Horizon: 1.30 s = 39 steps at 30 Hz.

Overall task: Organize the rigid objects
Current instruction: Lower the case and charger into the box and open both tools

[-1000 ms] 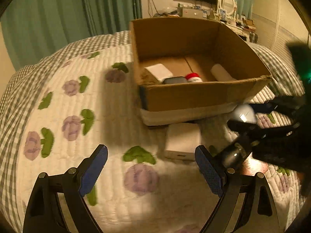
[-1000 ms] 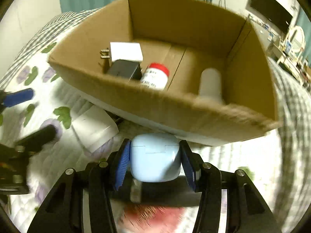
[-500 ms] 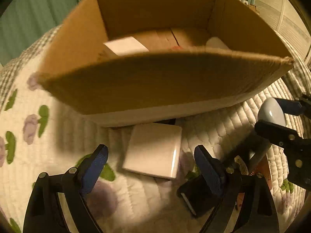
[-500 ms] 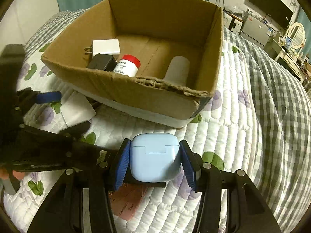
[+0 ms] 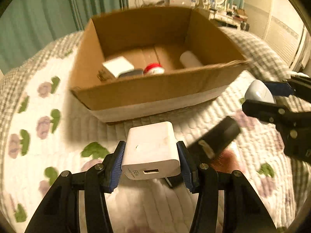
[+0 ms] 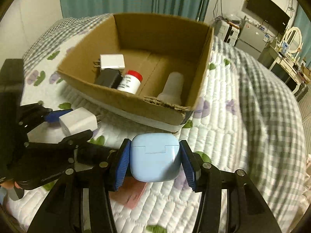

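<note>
1. White square USB charger block clamped in left gripper, above the quilt, near the brown cardboard box.
2. Right gripper grips pale-blue rounded earbud case, in front of box.

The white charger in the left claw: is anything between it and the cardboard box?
No: the left wrist view shows only bare quilt between the white charger and the cardboard box.

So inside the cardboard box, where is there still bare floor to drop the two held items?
The cardboard box has bare floor along its back wall and down the middle, between the red-capped bottle and the white bottle. The front-left corner is crowded: white charger, black adapter, red-capped bottle packed together.
</note>
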Motion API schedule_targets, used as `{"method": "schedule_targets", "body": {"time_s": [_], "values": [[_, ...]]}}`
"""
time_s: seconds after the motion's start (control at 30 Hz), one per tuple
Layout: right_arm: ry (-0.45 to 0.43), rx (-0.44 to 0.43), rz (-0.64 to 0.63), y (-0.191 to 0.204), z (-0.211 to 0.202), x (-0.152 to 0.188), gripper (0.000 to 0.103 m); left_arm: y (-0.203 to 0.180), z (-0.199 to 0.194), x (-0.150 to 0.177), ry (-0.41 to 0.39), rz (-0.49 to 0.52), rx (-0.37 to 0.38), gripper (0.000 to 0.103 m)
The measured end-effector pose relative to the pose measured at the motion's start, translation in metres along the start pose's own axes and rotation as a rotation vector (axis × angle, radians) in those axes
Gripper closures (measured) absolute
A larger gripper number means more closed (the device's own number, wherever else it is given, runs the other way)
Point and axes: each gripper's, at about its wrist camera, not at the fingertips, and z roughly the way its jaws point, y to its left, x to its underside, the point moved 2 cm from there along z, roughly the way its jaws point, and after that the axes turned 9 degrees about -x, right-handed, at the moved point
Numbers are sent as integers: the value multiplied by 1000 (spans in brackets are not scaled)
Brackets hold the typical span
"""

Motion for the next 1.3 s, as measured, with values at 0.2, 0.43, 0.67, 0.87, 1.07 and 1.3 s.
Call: {"method": "schedule_targets", "body": {"time_s": [0.2, 0.43, 0.67, 0.87, 1.07, 1.3], "values": [[-52, 43, -29, 15, -62, 2, 53, 5, -56, -10, -78, -37, 14, 50], [-150, 55, -43, 26, -125, -18, 53, 19, -113, -52, -209, -54, 14, 50], [-266, 31, -13, 13, -139, -74, 53, 28, -105, -104, -286, -33, -34, 50], [-324, -8, 62, -20, -99, -123, 53, 32, -34, -140, -239, -36, -31, 50], [-299, -2, 71, -49, -34, -140, 53, 25, 25, -146, -166, -1, -27, 50], [-276, -24, 91, -76, 8, -132, 53, 10, 48, -149, -161, 63, -61, 48]]}}
